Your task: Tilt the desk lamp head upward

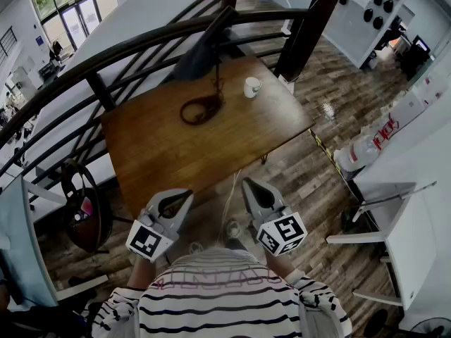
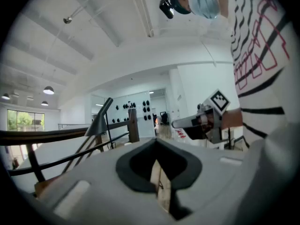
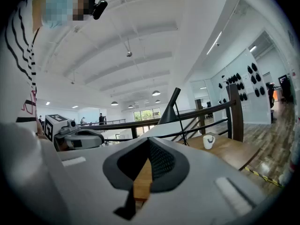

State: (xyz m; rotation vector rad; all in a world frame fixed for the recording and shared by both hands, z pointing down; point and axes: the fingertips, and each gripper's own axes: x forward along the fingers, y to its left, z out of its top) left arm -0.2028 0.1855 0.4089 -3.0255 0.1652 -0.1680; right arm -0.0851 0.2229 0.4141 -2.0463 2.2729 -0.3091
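Person in striped shirt is standing at the near edge of the table, holding both grippers low and close to the body, side by side and well apart from the lamp.

Left gripper: jaws are sitting pressed together, nothing between them; confirmed in the left gripper view, where only a thin seam is showing between the pads. It is pointing roughly level toward the table.

Right gripper: jaws are likewise sitting closed on nothing, pads meeting in the right gripper view. It is also pointing about level.

Wooden table is lying just ahead of both grippers, on a plank floor.

Desk lamp is standing near the table's far edge, neither gripper touching it. Its ring base is resting flat on the wood, a thin stem rising from it. The dark cone lamp head is sloping, wide mouth facing downward and narrow end up.

White cup is sitting upright just to the right of the lamp, apart from the base.

Dark curved railing is running behind the table's far edge
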